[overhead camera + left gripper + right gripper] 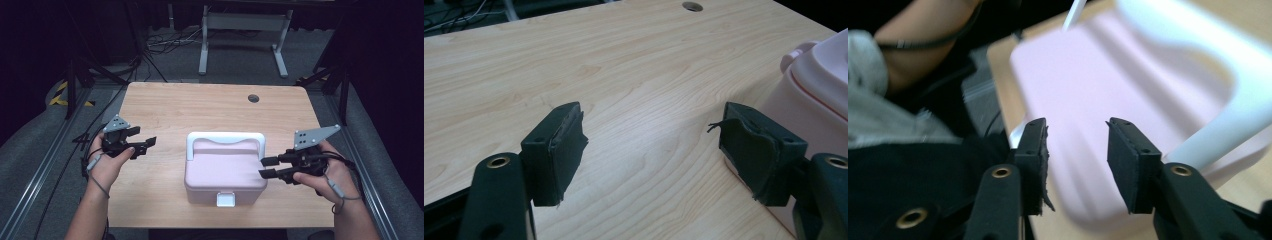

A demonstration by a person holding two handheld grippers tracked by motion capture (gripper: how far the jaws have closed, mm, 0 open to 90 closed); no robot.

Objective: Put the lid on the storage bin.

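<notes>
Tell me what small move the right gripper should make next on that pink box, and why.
Probably ease the right gripper down toward the white front latch of the pink plastic lidded box. The lid looks closed, the white handle lies flat, and both grippers are open and holding nothing, the left gripper standing apart on the light wooden table.

Left gripper [651, 150]: jaws wide apart, nothing between them, over the pale wooden table [624, 65]. Pink lidded box [819, 85] beside the right-hand jaw. Cable hole [693, 6] at far edge.
</notes>
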